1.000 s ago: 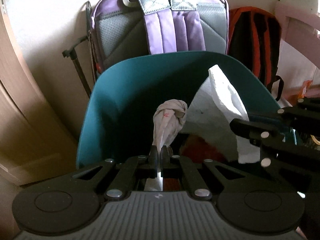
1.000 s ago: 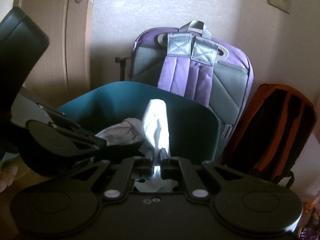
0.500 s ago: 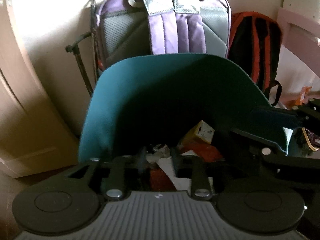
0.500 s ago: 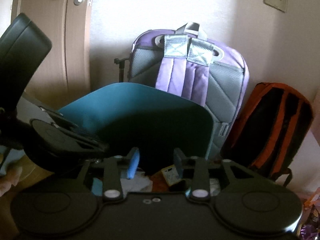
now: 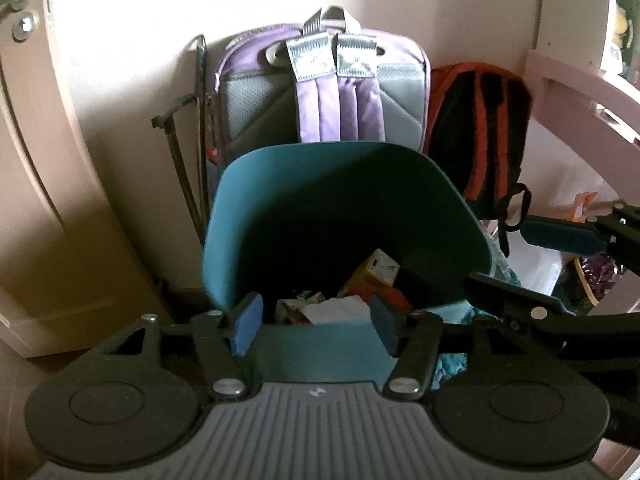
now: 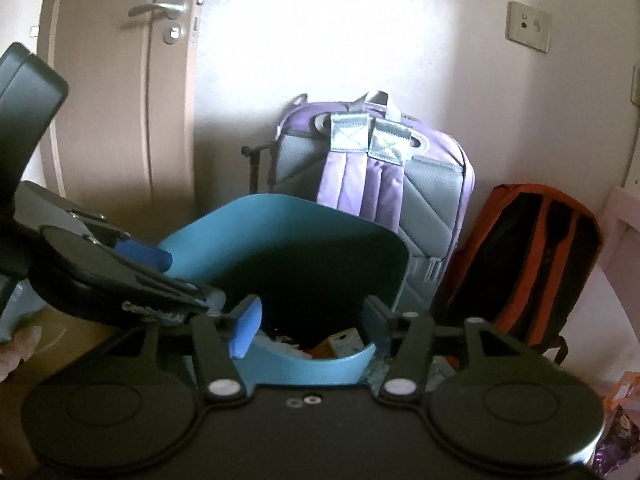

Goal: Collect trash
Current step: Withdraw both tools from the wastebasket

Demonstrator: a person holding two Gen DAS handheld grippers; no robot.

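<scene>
A teal trash bin (image 5: 280,208) stands on the floor before me; it also shows in the right wrist view (image 6: 248,236). Inside lie crumpled white paper (image 5: 336,310), a yellow carton (image 5: 376,274) and other scraps; the carton (image 6: 340,342) shows in the right view too. My left gripper (image 5: 316,326) is open and empty, just above the bin's near rim. My right gripper (image 6: 308,326) is open and empty over the bin's near edge. The right gripper's blue pad (image 5: 560,236) shows at the right of the left view.
A purple and grey backpack (image 5: 336,92) leans on the wall behind the bin, with an orange and black backpack (image 5: 480,132) to its right. A door (image 6: 120,100) stands at the left. A pink furniture frame (image 5: 580,92) is at the right.
Both grippers have opened and let go of the tissue and the white paper, which dropped into the bin. Both grippers have since pulled back and risen a little.
</scene>
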